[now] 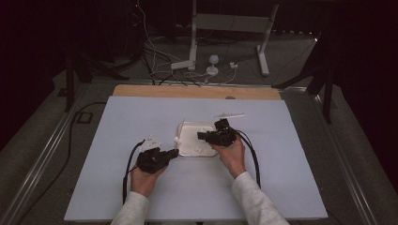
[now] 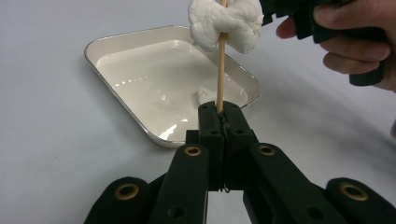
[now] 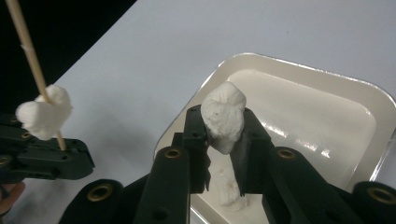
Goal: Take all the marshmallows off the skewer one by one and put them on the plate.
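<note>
Threading next: left claw (image 2: 219, 122) clamped on skewer (image 2: 220, 79), right claw (image 3: 225, 128) pinching marshmallow (image 3: 224, 116) (over tray (image 3: 327, 84)); we'd align its centre with the tip.

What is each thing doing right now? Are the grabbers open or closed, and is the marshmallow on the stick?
Left gripper: shut on the wooden skewer, holding it upright.
Wooden skewer: clamped at its lower end, one marshmallow threaded on it.
Skewered marshmallow: pierced through, up above the tray.
Right gripper: shut on a second marshmallow, over the tray.
Second marshmallow: squeezed between the fingers, not on the skewer yet.
Tray: flat on the table, one more marshmallow inside.
</note>
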